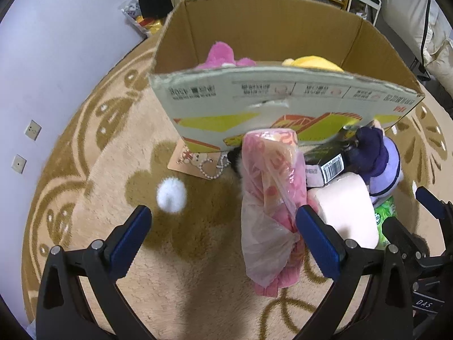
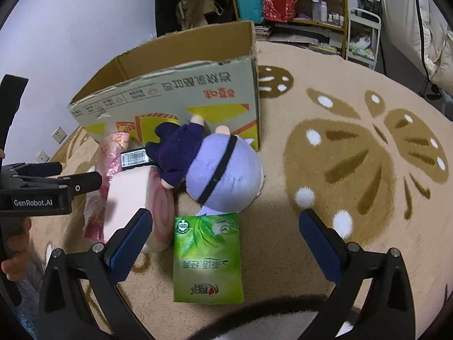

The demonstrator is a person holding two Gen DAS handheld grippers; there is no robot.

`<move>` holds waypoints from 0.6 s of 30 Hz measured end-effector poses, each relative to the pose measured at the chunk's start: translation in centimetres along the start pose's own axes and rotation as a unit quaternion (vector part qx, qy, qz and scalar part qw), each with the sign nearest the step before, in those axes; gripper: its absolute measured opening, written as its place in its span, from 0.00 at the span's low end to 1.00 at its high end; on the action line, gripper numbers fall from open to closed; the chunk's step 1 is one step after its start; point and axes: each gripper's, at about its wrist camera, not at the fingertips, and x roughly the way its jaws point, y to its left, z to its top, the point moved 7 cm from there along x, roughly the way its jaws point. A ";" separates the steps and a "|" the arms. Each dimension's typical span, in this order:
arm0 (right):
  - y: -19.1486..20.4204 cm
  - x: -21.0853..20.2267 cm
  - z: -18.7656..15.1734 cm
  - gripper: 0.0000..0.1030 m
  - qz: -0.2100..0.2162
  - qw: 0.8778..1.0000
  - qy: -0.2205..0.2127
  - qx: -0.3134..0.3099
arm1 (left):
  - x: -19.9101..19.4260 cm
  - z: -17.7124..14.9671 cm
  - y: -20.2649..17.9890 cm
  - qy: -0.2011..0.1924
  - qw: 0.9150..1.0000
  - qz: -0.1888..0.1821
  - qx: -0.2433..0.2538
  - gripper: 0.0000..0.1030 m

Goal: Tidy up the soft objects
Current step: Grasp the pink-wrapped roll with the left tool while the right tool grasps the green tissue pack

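Note:
An open cardboard box (image 1: 283, 96) stands on the carpet and holds a pink plush (image 1: 220, 56) and a yellow plush (image 1: 314, 62). In front of it lie a pink roll in a plastic bag (image 1: 271, 198), a pale pink roll cushion (image 1: 348, 209), a purple-headed doll (image 2: 220, 170) and a green tissue pack (image 2: 208, 257). My left gripper (image 1: 223, 226) is open, its right finger beside the bagged roll. My right gripper (image 2: 226, 232) is open above the green pack. A white pom-pom (image 1: 171, 195) lies left of the bagged roll.
A beige carpet with brown patterns (image 2: 339, 153) covers the floor. A card with a bead chain (image 1: 198, 161) lies by the box. A black barcoded box (image 2: 134, 157) rests among the toys. Shelves (image 2: 297, 0) and a white wall (image 1: 56, 56) stand behind.

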 end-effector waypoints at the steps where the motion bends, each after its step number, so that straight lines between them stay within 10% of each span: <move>1: -0.1 0.1 -0.1 1.00 -0.001 1.000 0.002 0.001 | 0.2 -0.1 -0.2 0.003 1.000 -0.002 0.001 0.98; 18: -0.5 2.4 -1.0 1.00 -0.002 0.999 0.042 0.002 | 2.8 -0.5 -0.8 0.032 0.999 -0.030 -0.002 0.98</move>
